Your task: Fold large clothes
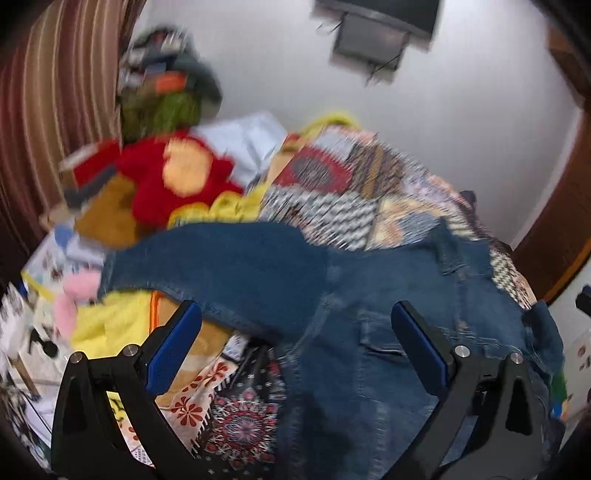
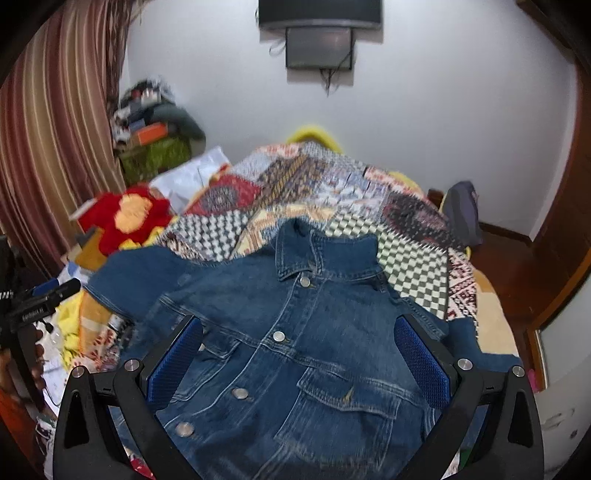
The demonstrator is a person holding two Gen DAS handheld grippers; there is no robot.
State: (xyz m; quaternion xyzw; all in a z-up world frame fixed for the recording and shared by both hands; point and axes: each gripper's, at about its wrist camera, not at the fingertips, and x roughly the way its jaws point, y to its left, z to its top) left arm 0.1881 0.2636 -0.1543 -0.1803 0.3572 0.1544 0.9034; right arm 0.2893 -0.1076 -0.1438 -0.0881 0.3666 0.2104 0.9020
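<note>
- Denim jacket (image 2: 295,350): dark blue, buttoned down the front, lying face up on the patchwork bedspread (image 2: 417,266), collar (image 2: 317,247) toward the far wall, hem toward the cameras.
- Sleeve (image 1: 221,266): stretches out to the jacket's left side over the yellow cloth (image 1: 107,325) and clutter at the bed's edge; the other sleeve is mostly hidden near the right rim of the bed.
- Fittings: metal buttons (image 2: 279,336) along the placket, flapped chest pocket (image 2: 347,391) on the panel nearest the right gripper.
- Handling, judged: heavy, stiff cloth for its kind; holds a crease reluctantly, drags rather than slides on the quilt, not fragile. Seams and buttons make thick, hard ridges.
- Where to grip, judged: shoulder seam or cuff for bringing a sleeve across; hem corners for the lengthwise fold. Avoid pinching on a button or the doubled pocket flap.
- Left gripper (image 1: 295,332): fingers spread wide, nothing between them, poised over the sleeve and left side of the jacket; view blurred.
- Right gripper (image 2: 299,347): fingers spread wide, empty, poised above the jacket's front, straddling the placket.
- Surroundings: red soft toy (image 2: 125,214), striped curtain (image 2: 55,147), wall-mounted screen (image 2: 319,14).
</note>
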